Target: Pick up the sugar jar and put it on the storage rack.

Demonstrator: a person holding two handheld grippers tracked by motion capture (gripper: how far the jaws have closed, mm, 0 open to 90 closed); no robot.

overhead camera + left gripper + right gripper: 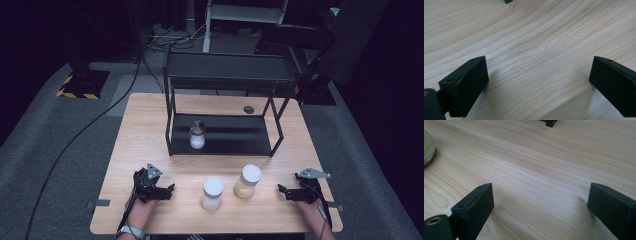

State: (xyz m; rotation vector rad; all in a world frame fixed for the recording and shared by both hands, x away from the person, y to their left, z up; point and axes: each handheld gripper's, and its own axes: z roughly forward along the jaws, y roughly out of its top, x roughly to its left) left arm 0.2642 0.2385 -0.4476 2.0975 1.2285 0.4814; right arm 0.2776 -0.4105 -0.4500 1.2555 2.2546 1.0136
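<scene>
High view gives the whole layout: wooden table [150, 115], black two-tier rack [225, 100] at the back w/ a small jar [197, 136] of white stuff, dark lid, on its lower shelf. In front of the rack, 2 jars w/ white lids stand side by side, just apart: white-filled jar [212, 193] nearer the person, tan-filled jar [247, 181] a bit farther back & to its right. Left gripper [169, 189] sits low at the table's near-left, right gripper [281, 191] at near-right, both pointing inward toward the jars, each w/ a forearm coming from the bottom edge.

Gripper views add what the high view can't: jaw detail. Left gripper view – left gripper [537, 82] jaws spread wide, nothing but bare wood grain betw them; a dark rack foot [507, 1] peeks at the top edge. Right gripper view – right gripper [540, 207] jaws also released, wide apart, bare table betw them; the tan-filled jar [427, 147] base curves in at the far left edge, another rack foot [550, 122] at top.

Jars vs jaws: both front jars lie betw the 2 grippers, neither touched. White-filled jar is near the left gripper's tips, off to its right w/ a clear gap. Tan-filled jar is near the right gripper's tips, to their left, outside the jaw gap, not betw the pads. Rack jar well apart from both
</scene>
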